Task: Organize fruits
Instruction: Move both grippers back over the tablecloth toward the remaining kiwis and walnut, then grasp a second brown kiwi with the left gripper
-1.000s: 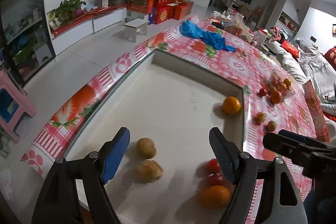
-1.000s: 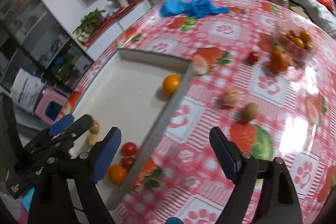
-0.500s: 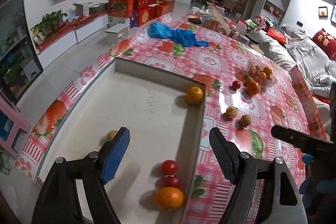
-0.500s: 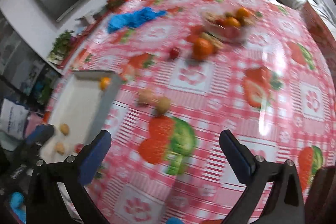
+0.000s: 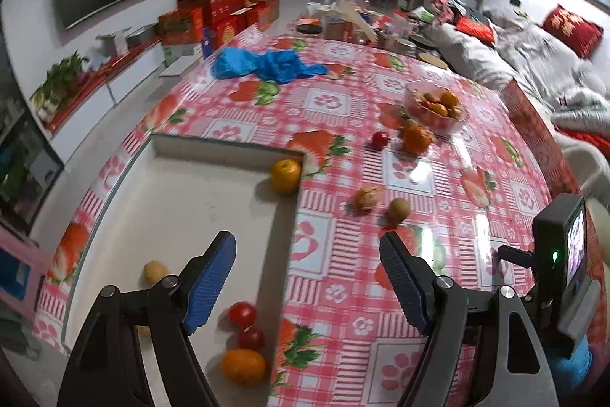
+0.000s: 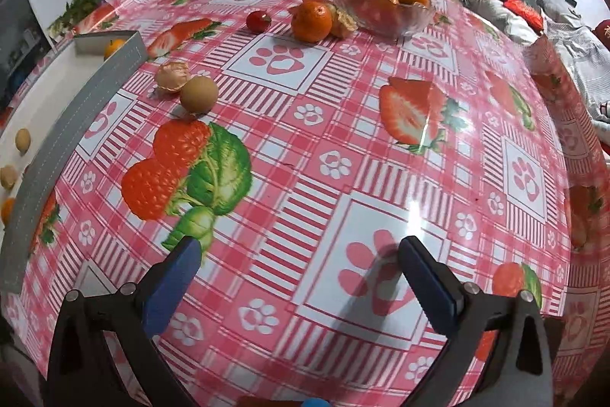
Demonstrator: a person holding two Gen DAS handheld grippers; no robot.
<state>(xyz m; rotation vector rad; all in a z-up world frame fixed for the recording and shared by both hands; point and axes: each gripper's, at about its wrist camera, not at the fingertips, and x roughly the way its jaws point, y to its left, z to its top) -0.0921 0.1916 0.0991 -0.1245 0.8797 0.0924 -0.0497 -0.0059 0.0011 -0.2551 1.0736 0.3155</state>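
Grippers both open and empty: left gripper [image 5: 307, 279] above tray [image 5: 225, 149], right gripper [image 6: 299, 277] over tablecloth [image 6: 343, 124].

The tabletop [image 5: 419, 163] is seen steeply from above by the left wrist view, placed over the tray [image 5: 282, 254] wall. A nearer, lower look is given by the right wrist view, set right of the tray [image 6: 61, 136]. The tray wall and the glass bowl [image 5: 434, 109] [image 6: 381, 10] beyond it are shared.
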